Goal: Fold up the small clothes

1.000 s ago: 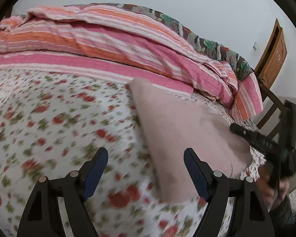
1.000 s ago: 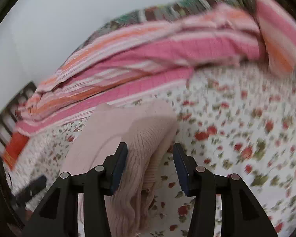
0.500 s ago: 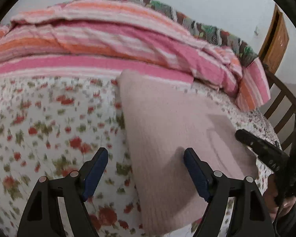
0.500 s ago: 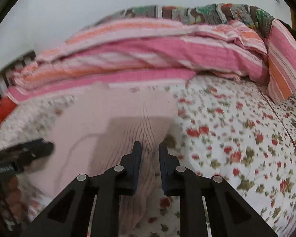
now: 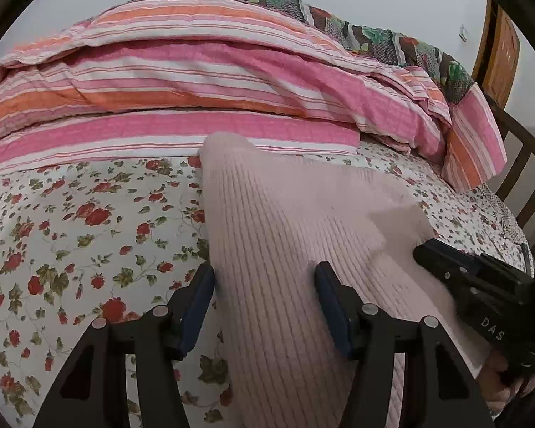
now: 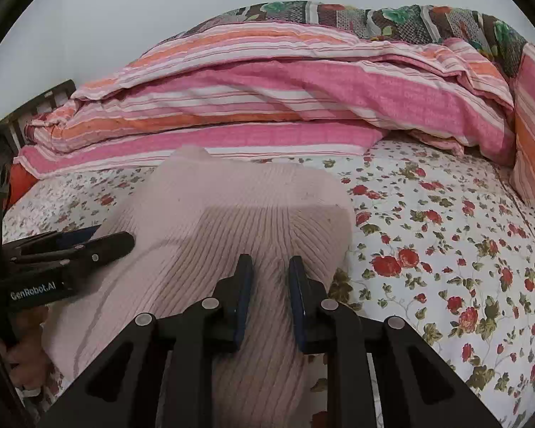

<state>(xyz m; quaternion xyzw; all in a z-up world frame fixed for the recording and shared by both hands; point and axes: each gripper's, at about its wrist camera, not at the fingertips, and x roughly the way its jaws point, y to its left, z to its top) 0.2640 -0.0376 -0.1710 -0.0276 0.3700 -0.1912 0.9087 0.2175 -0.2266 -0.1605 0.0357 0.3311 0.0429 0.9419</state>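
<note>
The right claw (image 6: 267,278) is clamped on the pink knit garment (image 6: 239,221) while the left claw (image 5: 264,285), at its 9 o'clock edge, is closing around it, so uneven pulling could skew the fold.

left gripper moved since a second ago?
Yes. The left gripper slid toward the pink sweater, off the floral sheet; its jaws now straddle the sweater's edge and are closing.

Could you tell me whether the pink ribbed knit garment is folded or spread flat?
Partly folded: the pink ribbed knit garment shows a doubled layer with a straight edge across it.
</note>
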